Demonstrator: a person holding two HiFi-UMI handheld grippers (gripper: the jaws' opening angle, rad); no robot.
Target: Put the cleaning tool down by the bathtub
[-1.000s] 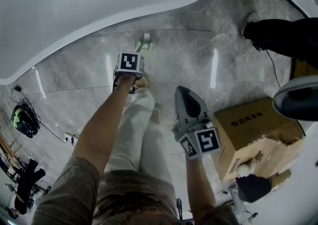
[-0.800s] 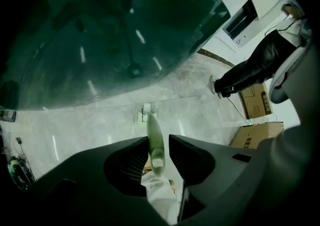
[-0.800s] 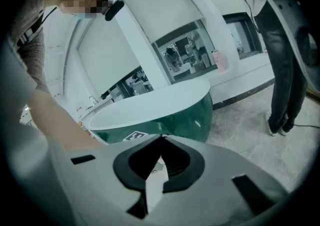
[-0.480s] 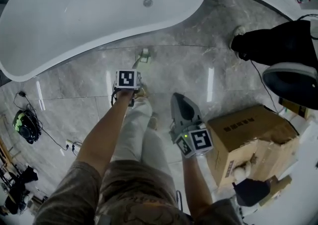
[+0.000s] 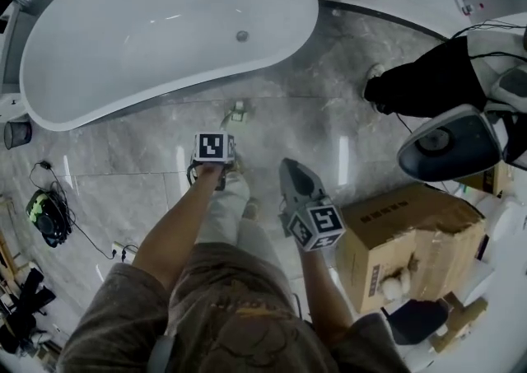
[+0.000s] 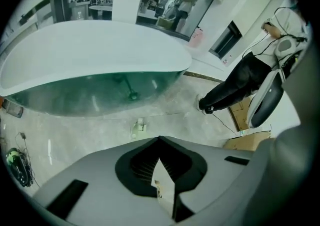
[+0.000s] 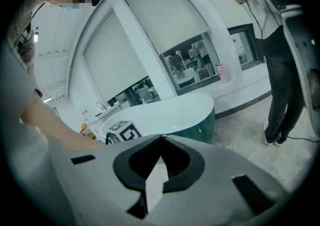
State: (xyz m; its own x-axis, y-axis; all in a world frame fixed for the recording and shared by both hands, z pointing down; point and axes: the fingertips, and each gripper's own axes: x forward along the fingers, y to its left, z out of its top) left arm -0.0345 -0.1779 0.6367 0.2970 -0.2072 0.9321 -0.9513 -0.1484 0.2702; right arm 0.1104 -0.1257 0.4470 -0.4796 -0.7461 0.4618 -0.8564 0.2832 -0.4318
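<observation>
Job looks done to me: the cleaning tool (image 5: 238, 109) lies on the floor (image 5: 123, 165) just beside the bathtub (image 5: 165, 34), my left tongs (image 6: 160, 139) just closed on nothing, right tongs (image 7: 161, 136) pressed together, empty.

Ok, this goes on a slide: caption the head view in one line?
Cleaning tool on the floor beside the bathtub; left hand-held gripper and right hand-held gripper shut, empty.

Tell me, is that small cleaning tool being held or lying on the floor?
Lying on the floor: the cleaning tool rests on the grey tiles beside the bathtub, with nothing gripping it.
</observation>
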